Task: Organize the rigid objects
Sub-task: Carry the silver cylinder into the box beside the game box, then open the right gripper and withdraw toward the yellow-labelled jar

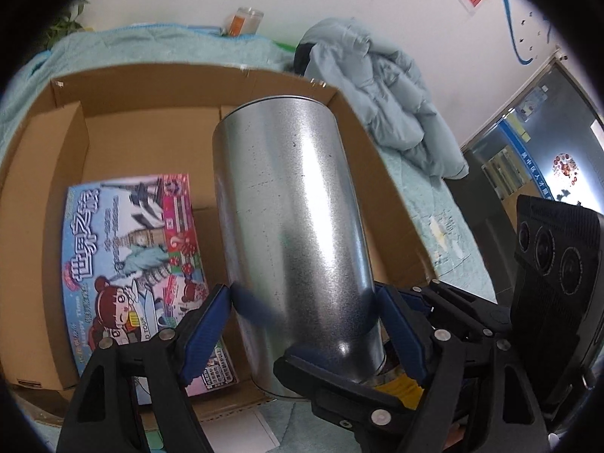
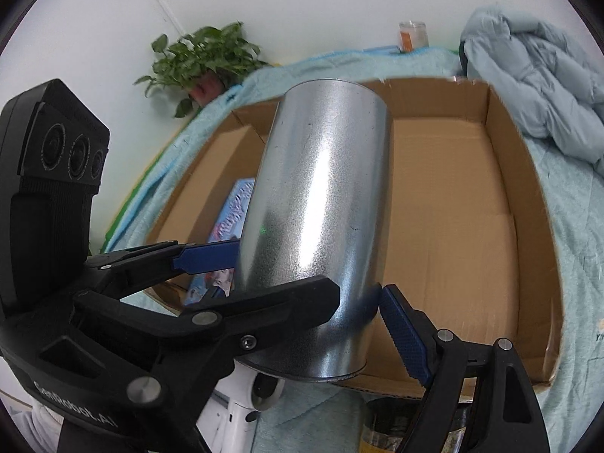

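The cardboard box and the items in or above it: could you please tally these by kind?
Open brown cardboard box: 1
Shiny silver metal cylinder, held by both grippers: 1
Colourful flat illustrated game box lying inside: 1
Total: 3

Metal can (image 1: 290,226): silver-grey, speckled galvanised sheen, bright streak down middle of frame. Cardboard box (image 1: 68,143): plain tan-brown. Game box (image 1: 139,256), lower left: sky-blue and pink, cartoon girl, landmark drawings, white lettering. Left gripper (image 1: 302,302): black frame, blue ribbed pads (image 1: 204,321). Right gripper (image 2: 362,294): black, blue pads (image 2: 404,336). Blanket (image 2: 566,234): pale teal. Jacket (image 1: 381,90), upper right: light grey-blue, quilted. Plant (image 2: 204,56), upper left: green leaves, reddish pot. Jar (image 2: 412,36): clear, orange label.
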Available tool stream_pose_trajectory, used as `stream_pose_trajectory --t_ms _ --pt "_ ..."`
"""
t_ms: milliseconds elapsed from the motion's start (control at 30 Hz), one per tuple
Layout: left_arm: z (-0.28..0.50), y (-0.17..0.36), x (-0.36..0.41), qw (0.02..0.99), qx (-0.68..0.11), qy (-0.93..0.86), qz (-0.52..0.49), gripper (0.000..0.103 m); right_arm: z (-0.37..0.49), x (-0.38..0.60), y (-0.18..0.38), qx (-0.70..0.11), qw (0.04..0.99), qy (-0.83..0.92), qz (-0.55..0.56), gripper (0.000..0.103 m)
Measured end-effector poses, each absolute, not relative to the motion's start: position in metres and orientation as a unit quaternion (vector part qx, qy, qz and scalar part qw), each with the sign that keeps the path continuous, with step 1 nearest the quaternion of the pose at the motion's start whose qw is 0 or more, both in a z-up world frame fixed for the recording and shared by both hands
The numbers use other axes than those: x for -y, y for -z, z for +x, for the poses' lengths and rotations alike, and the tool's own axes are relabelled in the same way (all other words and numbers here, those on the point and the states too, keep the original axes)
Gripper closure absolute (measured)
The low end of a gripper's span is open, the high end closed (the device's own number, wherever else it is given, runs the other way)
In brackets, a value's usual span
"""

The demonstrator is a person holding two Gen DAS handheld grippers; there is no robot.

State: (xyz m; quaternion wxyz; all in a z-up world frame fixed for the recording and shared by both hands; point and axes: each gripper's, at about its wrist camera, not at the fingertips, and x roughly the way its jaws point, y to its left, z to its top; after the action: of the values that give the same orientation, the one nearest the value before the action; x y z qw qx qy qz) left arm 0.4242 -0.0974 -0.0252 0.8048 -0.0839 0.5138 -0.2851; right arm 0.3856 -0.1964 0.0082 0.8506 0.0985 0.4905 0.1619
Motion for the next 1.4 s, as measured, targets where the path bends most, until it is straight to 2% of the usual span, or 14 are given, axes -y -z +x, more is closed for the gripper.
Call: stream_pose_trajectory --t_ms 200,333,633,667,733,867,1133,1167,1200,1233,1267,1300,1367,1400 --pt "0.43 0.051 0.092 0.786 -0.548 0.269 -0.097 0.025 0.408 0.196 0.03 -0.534 0.824 -0.157 0.107 0.022" --pt "0.43 0.05 0.092 0.795 -0.539 0.265 -0.081 0.028 0.416 0.191 0.046 -0.549 0.816 -0.149 0.106 0.017" --pt "0.4 0.009 0.074 0.857 -0.454 0.241 -0.041 0.029 0.4 0.198 0.021 -0.5 0.849 -0.137 0.101 0.013" --pt "0.388 -0.001 0.068 0.872 -0.429 0.232 -0.027 0.029 0.393 0.199 0.014 -0.487 0.857 -0.135 0.1 0.013" --pt "0.37 -0.015 0.062 0.896 -0.398 0.2 0.008 0.027 0.374 0.201 -0.002 -0.452 0.879 -0.124 0.084 0.0" --pt "0.326 -0.047 0.054 0.933 -0.32 0.145 0.081 0.022 0.336 0.186 -0.024 -0.373 0.924 -0.085 0.009 0.001" --pt "0.288 -0.075 0.029 0.939 -0.319 0.114 0.061 0.022 0.286 0.184 -0.036 -0.363 0.929 -0.07 0.035 0.001" --pt "0.28 -0.08 0.026 0.94 -0.314 0.117 0.064 0.024 0.272 0.186 -0.039 -0.361 0.929 -0.068 0.031 0.001" --pt "0.273 -0.085 0.023 0.942 -0.307 0.123 0.064 0.046 0.26 0.187 -0.041 -0.359 0.93 -0.067 0.024 0.002" --pt "0.268 -0.088 0.022 0.941 -0.308 0.127 0.064 0.086 0.251 0.186 -0.043 -0.356 0.932 -0.068 0.016 0.016" --pt "0.264 -0.089 0.021 0.937 -0.316 0.13 0.065 0.098 0.237 0.187 -0.044 -0.349 0.935 -0.068 0.009 0.03" --pt "0.258 -0.091 0.021 0.937 -0.318 0.13 0.059 0.099 0.228 0.186 -0.047 -0.344 0.937 -0.063 0.003 0.053" --pt "0.247 -0.091 0.022 0.941 -0.301 0.147 0.041 0.098 0.218 0.187 -0.048 -0.339 0.939 -0.054 0.005 0.055" --pt "0.244 -0.087 0.024 0.942 -0.299 0.15 0.032 0.082 0.212 0.19 -0.049 -0.333 0.941 -0.058 0.015 0.041"
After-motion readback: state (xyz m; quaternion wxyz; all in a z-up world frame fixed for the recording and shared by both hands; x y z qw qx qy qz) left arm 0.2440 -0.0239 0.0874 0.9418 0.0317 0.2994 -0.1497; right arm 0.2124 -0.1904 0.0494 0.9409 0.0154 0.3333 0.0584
